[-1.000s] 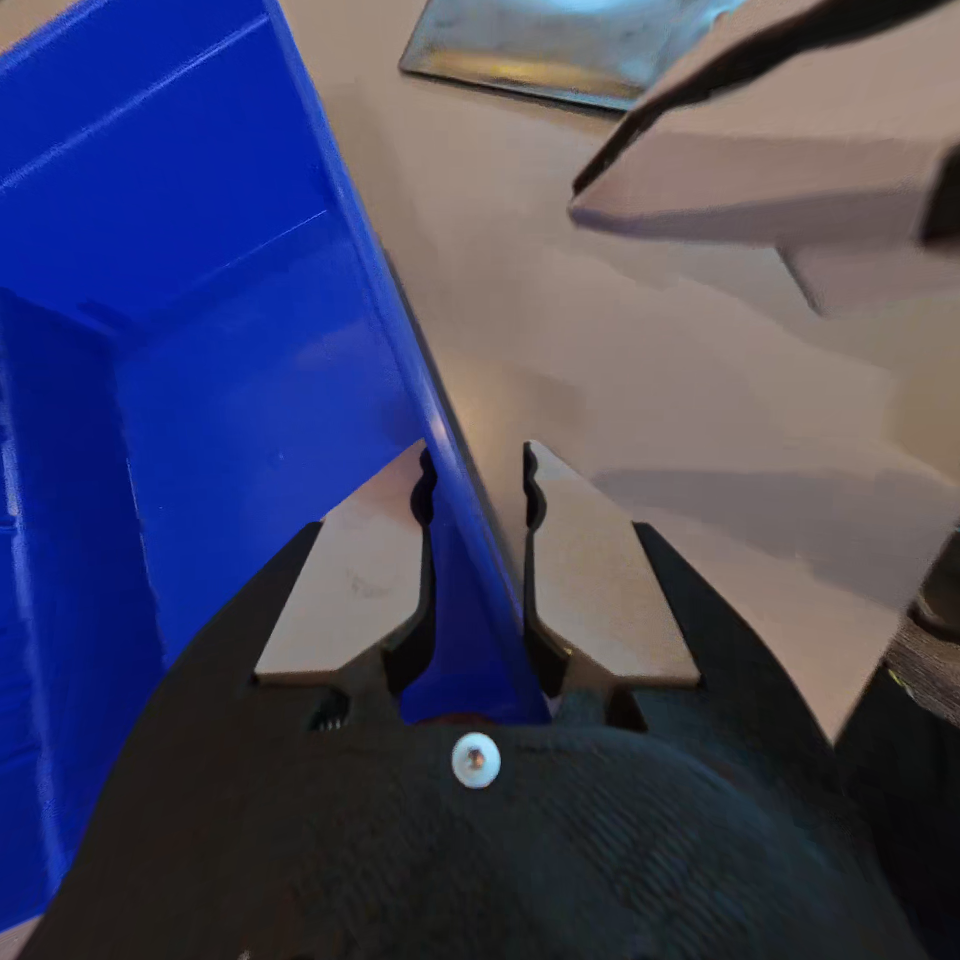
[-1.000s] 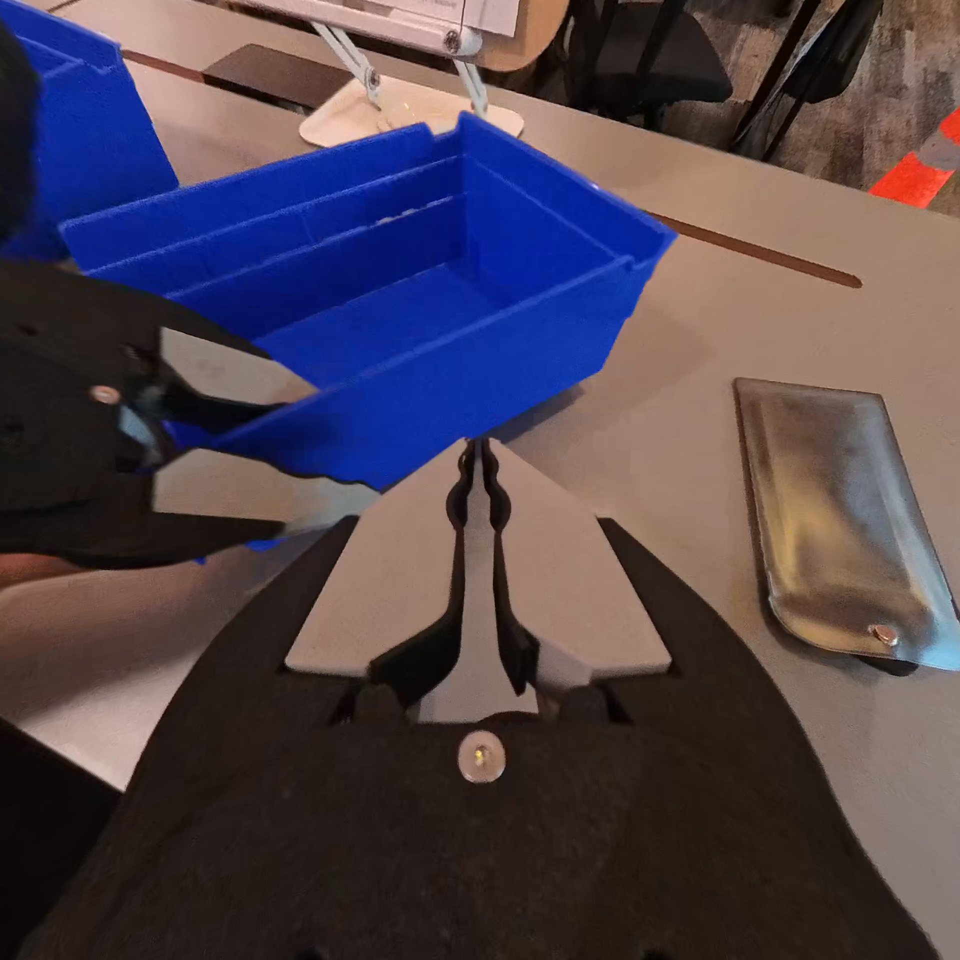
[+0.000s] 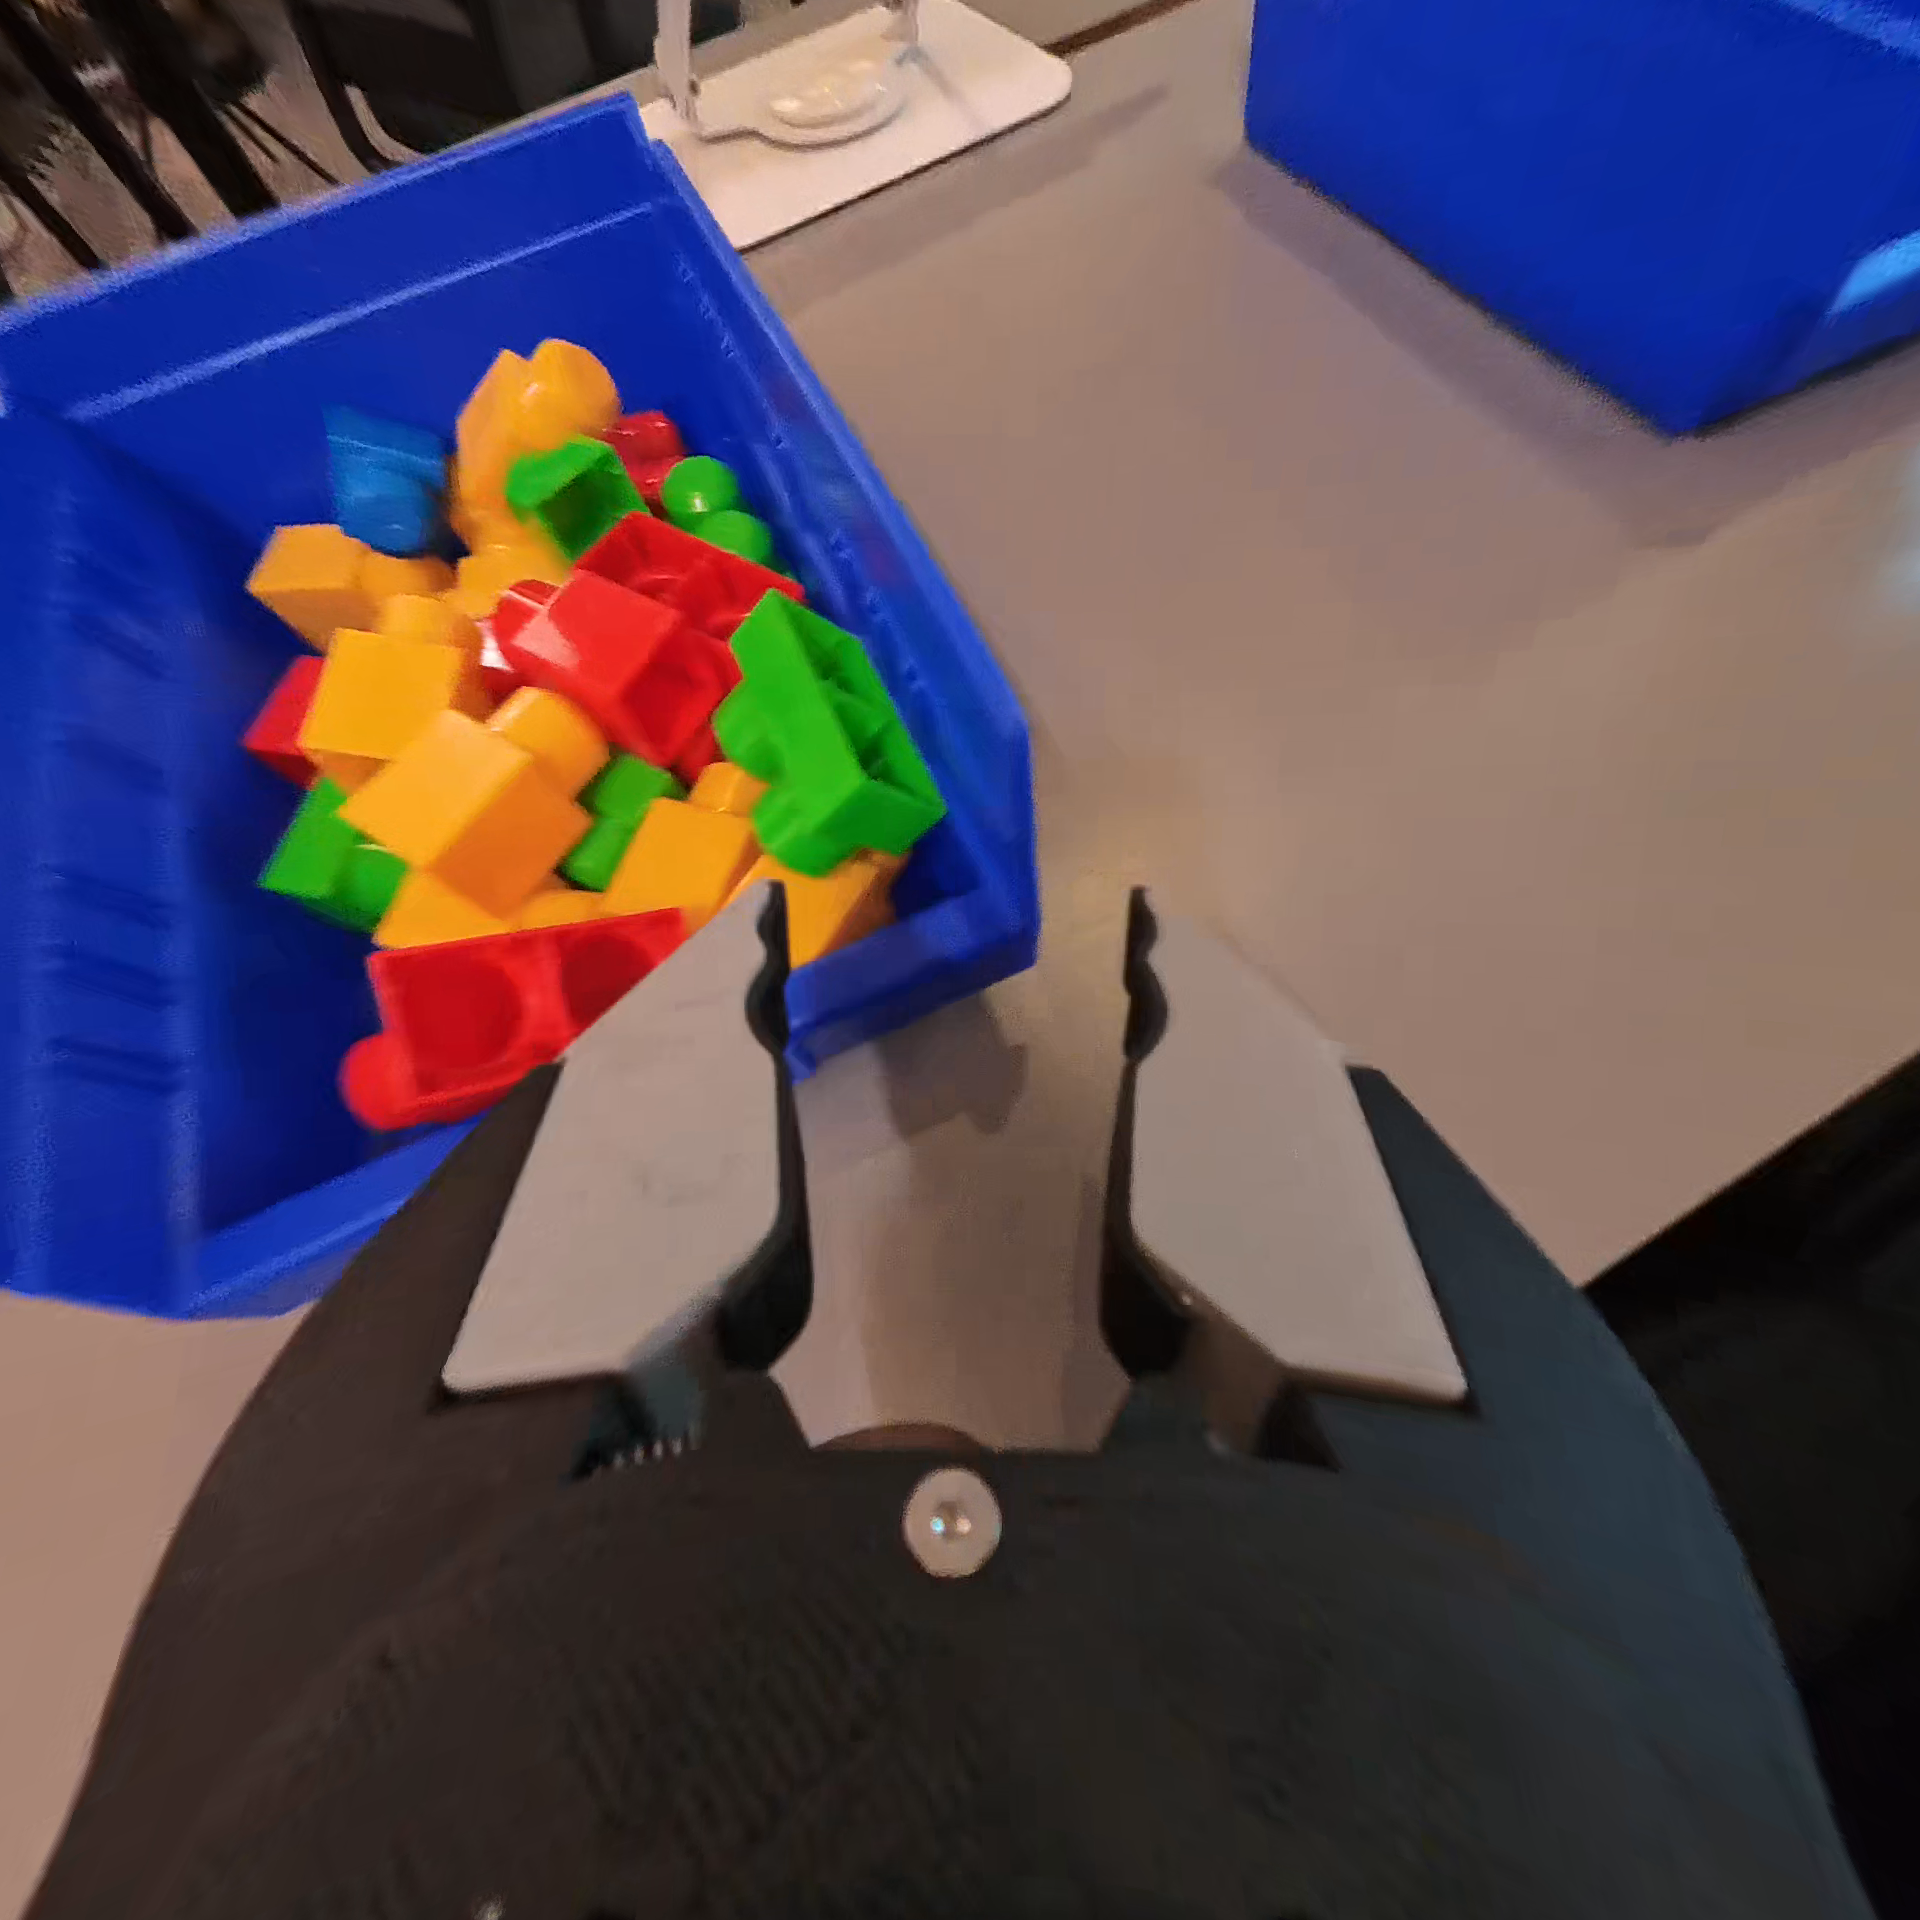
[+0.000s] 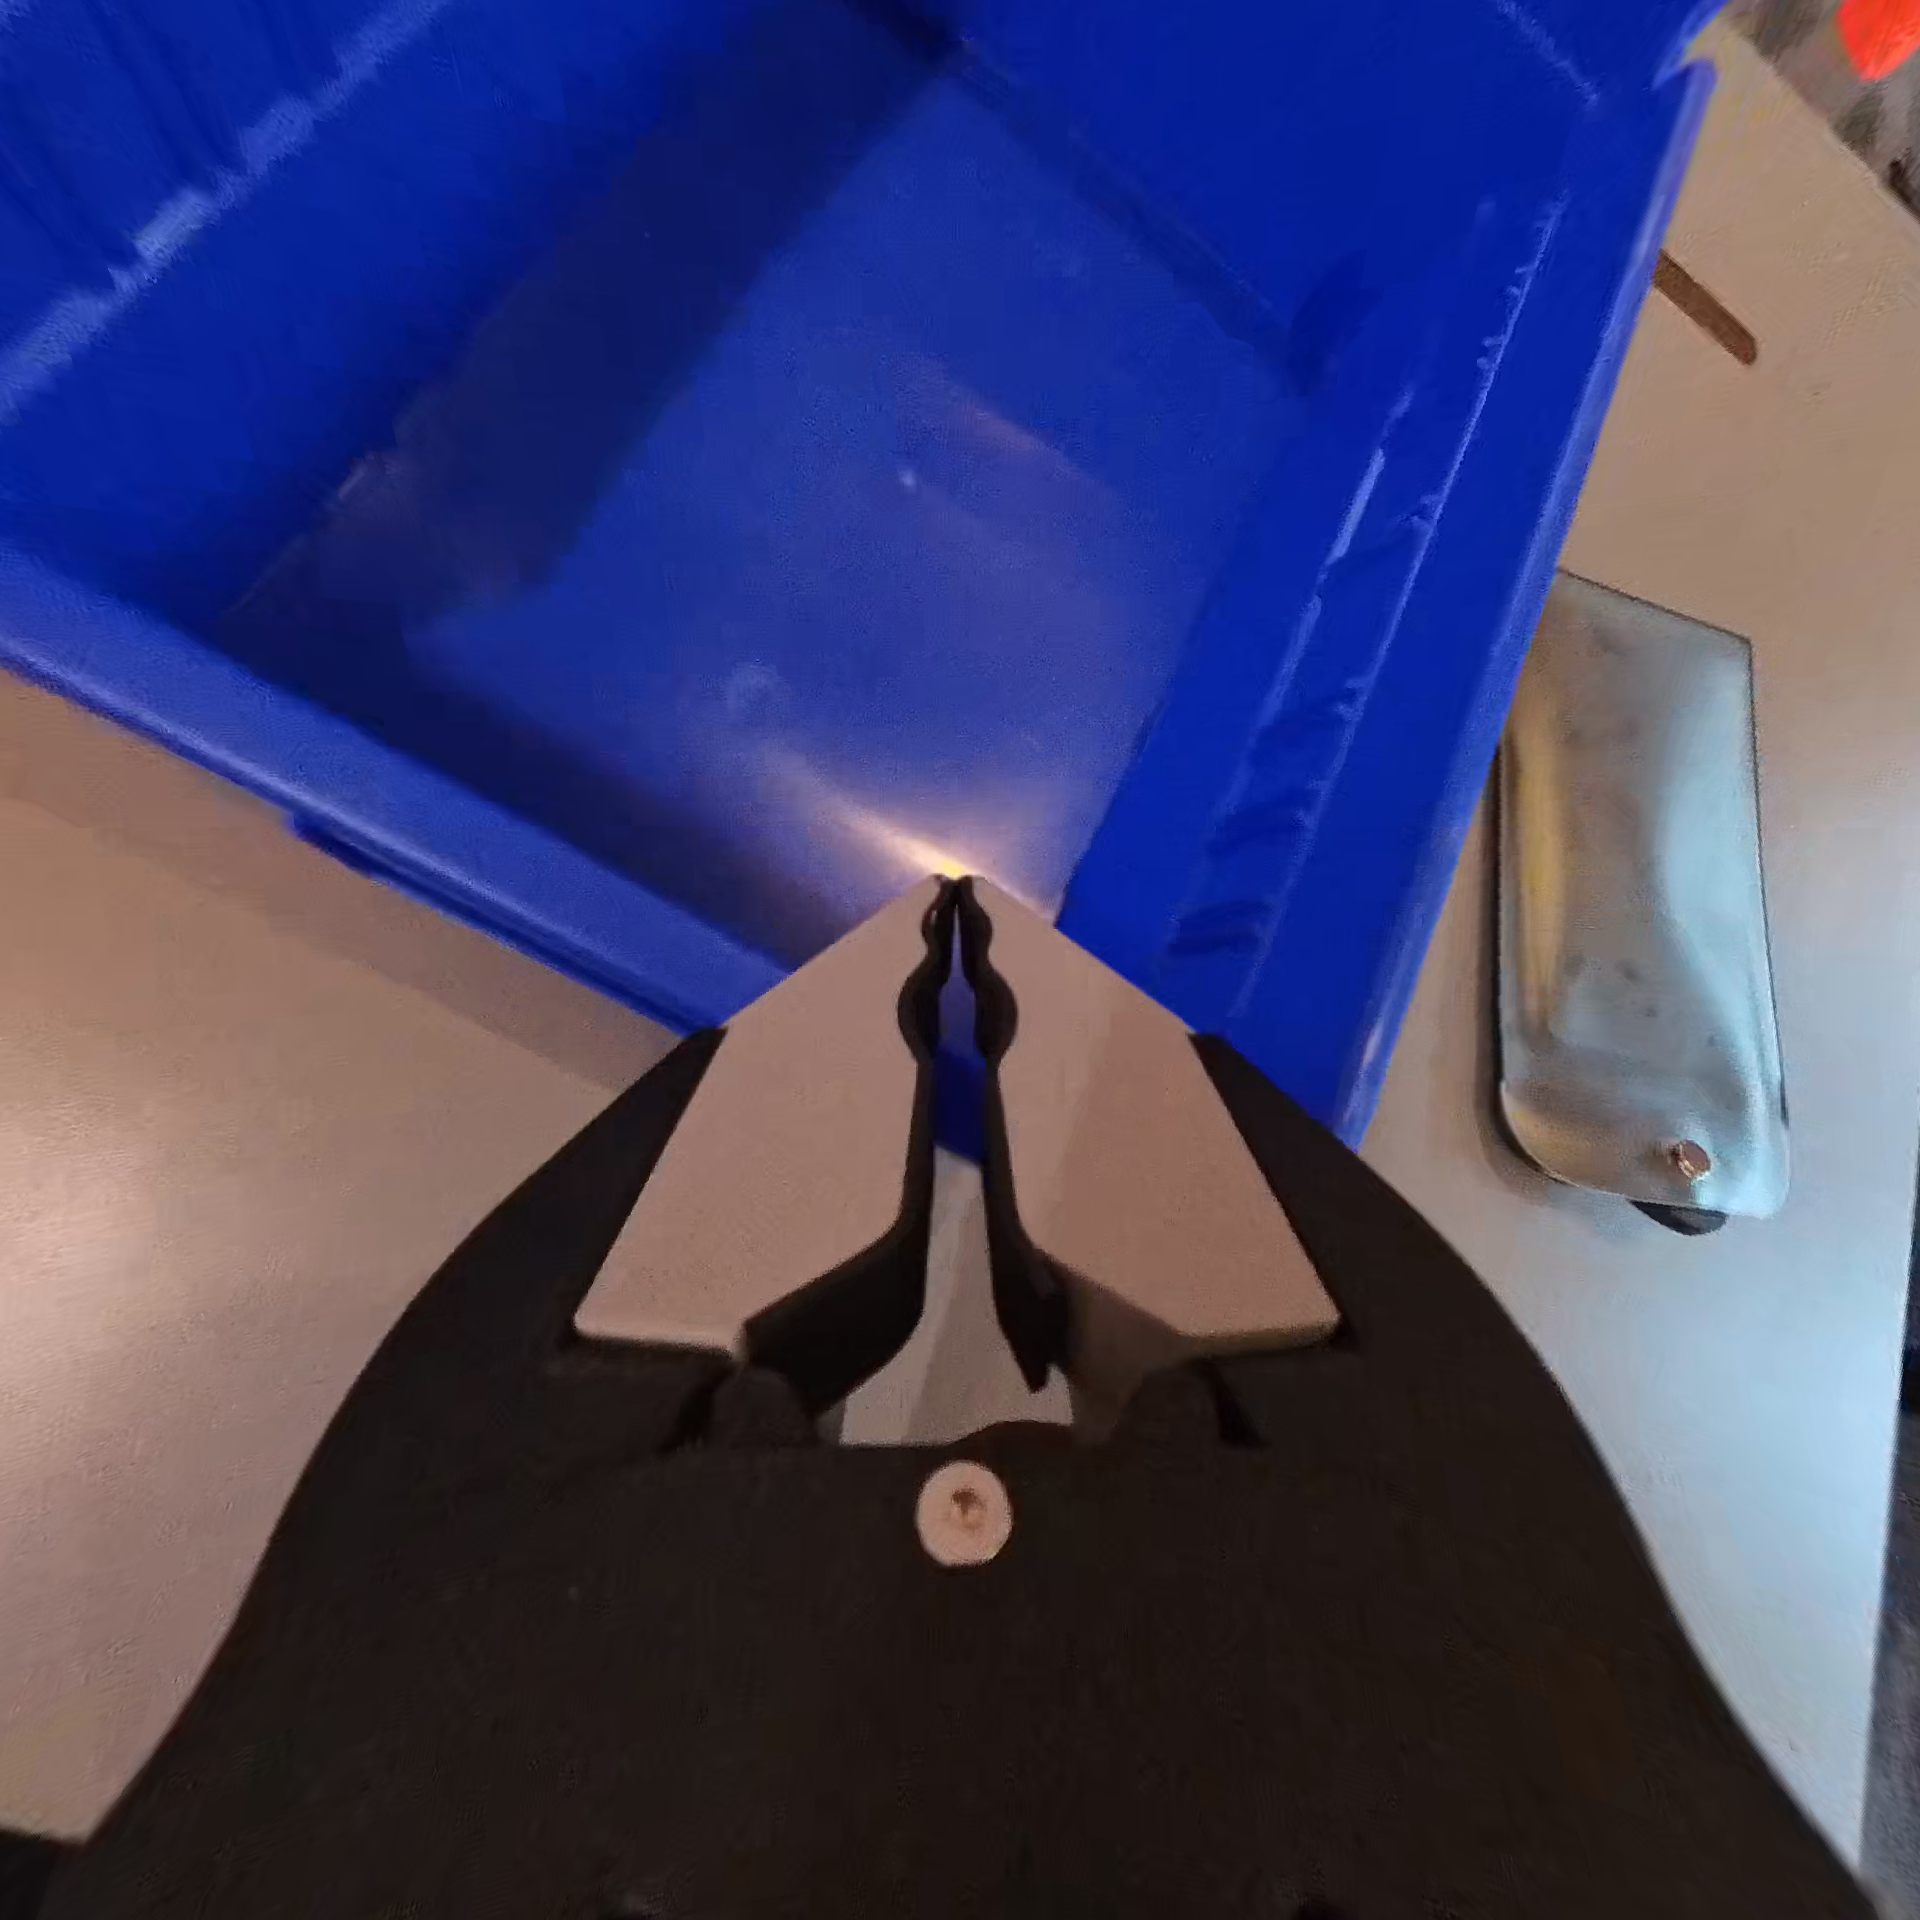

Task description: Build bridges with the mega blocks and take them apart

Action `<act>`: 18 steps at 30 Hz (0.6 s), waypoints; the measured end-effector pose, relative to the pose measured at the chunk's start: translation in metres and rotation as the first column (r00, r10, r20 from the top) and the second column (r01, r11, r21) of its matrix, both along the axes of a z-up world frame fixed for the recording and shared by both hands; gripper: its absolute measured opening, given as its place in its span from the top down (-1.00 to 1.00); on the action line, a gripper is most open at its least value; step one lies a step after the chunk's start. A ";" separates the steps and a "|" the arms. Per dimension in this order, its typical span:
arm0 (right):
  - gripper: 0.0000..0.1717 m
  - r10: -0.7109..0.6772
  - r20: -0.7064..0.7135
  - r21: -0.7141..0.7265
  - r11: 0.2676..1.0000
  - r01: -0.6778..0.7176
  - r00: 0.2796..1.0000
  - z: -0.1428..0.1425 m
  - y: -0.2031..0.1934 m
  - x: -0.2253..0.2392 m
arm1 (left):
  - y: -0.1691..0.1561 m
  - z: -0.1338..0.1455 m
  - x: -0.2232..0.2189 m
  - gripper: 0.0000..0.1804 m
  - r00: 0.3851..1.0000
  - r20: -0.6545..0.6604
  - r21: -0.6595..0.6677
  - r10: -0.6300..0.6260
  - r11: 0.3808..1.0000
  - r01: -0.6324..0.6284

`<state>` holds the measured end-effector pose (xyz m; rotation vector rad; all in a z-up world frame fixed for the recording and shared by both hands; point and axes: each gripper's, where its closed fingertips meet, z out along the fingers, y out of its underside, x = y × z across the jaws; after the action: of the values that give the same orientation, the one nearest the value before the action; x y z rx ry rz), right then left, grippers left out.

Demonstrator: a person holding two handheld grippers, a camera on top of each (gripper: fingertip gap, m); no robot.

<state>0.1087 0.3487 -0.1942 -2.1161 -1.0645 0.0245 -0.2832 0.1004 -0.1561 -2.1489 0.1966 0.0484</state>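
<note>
- The left wrist view is showing what the right does not: a blue bin [image 3: 914, 665] sitting on the grey table [image 3: 1351, 727], heaped with mega blocks [image 3: 582, 727] in red, yellow-orange, green and one blue.
- The left gripper [image 3: 951, 935] is hovering at that bin's near corner, its jaws standing wide apart with nothing between them; its left fingertip [image 3: 764, 914] is overlapping the rim in the view, though motion blur is making it hard to tell whether it is touching.
- A second blue bin [image 3: 1558, 229] is sitting well apart at the upper right, beside a white stand base [image 3: 935, 114].
- The right wrist view is looking down into a blue bin [image 4: 1351, 779], possibly that same second one, its floor showing only a glare of light.
- The right gripper [image 4: 953, 883] is hanging over this bin's near corner, its jaws pressed together on nothing.
- A silvery metal plate [image 4: 1631, 914] is lying on the table just beside that bin, seen only here.
</note>
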 end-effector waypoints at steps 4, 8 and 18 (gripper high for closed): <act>0.89 0.205 -0.258 0.014 0.978 -0.208 0.944 0.035 -0.051 -0.051 | -0.002 -0.002 -0.014 0.14 0.987 -0.150 -0.026 -0.057 0.998 0.053; 0.71 0.308 -0.307 0.042 0.949 -0.311 0.900 0.043 -0.089 -0.111 | 0.030 -0.033 -0.013 0.21 0.990 -0.127 -0.128 -0.066 0.991 0.050; 0.60 0.146 -0.232 0.068 0.989 -0.134 0.962 0.016 -0.040 -0.136 | 0.094 -0.035 -0.006 0.13 0.998 -0.019 -0.044 0.062 0.997 -0.063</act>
<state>-0.0273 0.3089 -0.1778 -1.9318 -1.0566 0.3069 -0.2891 0.1946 -0.1915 -2.1991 0.1422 0.1001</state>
